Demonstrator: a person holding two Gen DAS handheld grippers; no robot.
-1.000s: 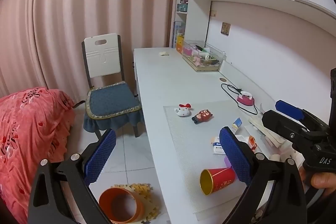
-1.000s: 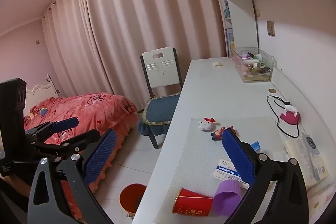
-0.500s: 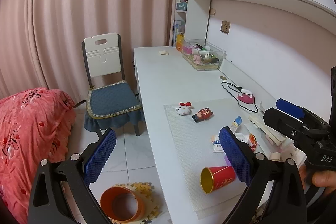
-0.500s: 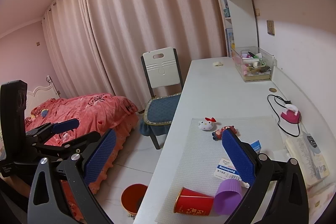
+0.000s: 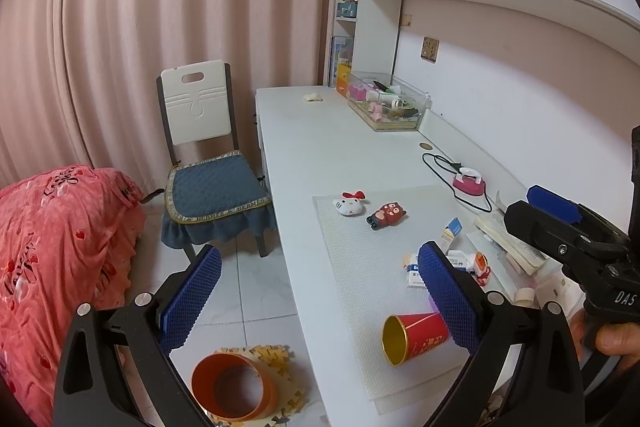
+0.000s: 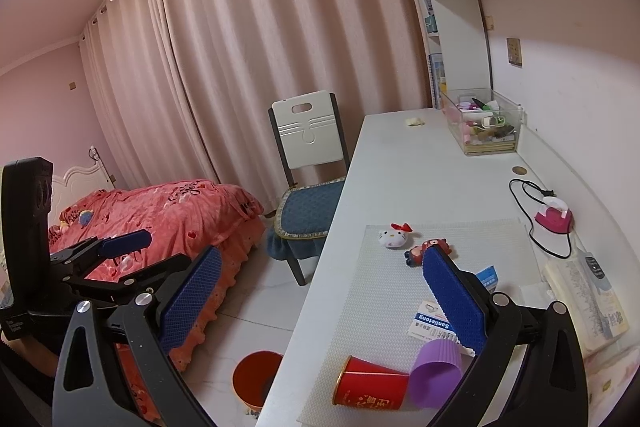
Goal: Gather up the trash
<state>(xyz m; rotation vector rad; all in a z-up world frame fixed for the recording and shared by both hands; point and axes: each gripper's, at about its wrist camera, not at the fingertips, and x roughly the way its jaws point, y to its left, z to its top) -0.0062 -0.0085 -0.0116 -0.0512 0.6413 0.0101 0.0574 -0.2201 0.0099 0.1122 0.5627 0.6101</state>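
Lying on its side, the red paper cup (image 5: 414,338) showed its gold-lined mouth on the grey mat (image 5: 360,267) of the white desk (image 5: 320,147); the left gripper (image 5: 320,303) hung wide open above, an orange bin (image 5: 232,387) on the floor below. Seen from the right gripper (image 6: 324,303), also spread open, the cup (image 6: 372,387) touched a purple cup (image 6: 436,379) near the desk's front edge.

The white paper packet (image 6: 434,325) on the desk says "Sanlietong" (on a blue stripe). The right gripper (image 5: 560,227) says "DAS". The chair cushion (image 5: 216,187) trim says "HERMES".
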